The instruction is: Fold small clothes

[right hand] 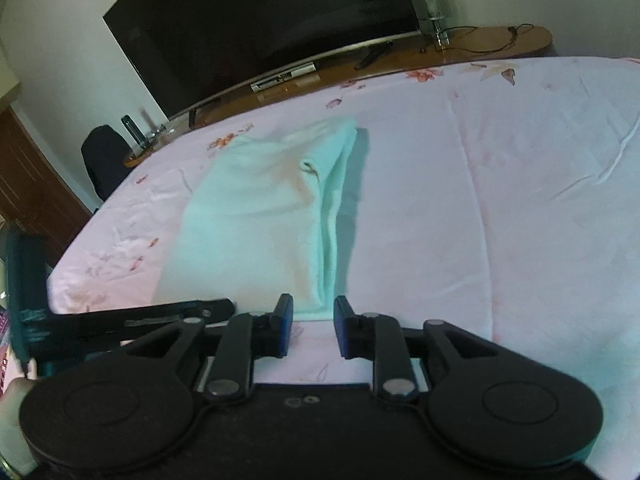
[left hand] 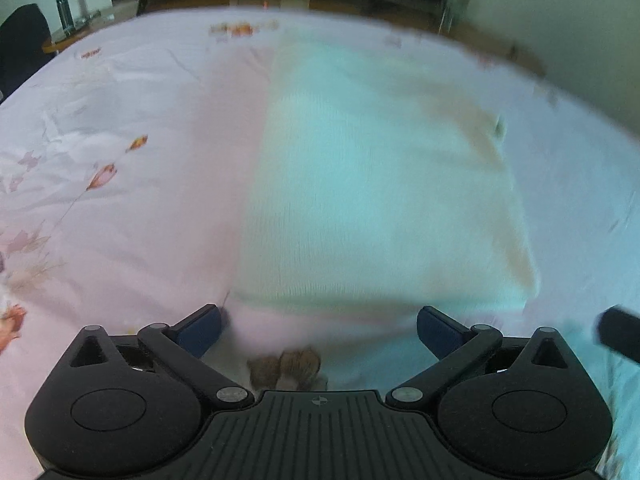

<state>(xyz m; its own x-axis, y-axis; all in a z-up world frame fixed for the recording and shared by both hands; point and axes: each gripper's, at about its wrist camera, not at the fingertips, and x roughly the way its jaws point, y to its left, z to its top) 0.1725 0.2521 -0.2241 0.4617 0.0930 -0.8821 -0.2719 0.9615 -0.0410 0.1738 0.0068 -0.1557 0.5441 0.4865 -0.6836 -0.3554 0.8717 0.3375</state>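
A pale mint-white knit garment [left hand: 372, 184] lies folded lengthwise on the pink floral bedsheet [left hand: 120, 220]. In the left wrist view my left gripper [left hand: 318, 330] is wide open and empty, just in front of the garment's near edge. In the right wrist view the same garment [right hand: 260, 216] stretches away from me, with its folded edge on the right. My right gripper [right hand: 313, 326] is partly open and empty, with the garment's near right corner just ahead of its fingertips. The left gripper's body [right hand: 120, 320] shows at the left of that view.
A large dark TV [right hand: 260, 20] stands on a wooden stand [right hand: 480, 48] beyond the bed. A dark chair [right hand: 104, 160] and a bottle [right hand: 132, 130] are at the far left. Bare sheet [right hand: 520, 200] lies right of the garment.
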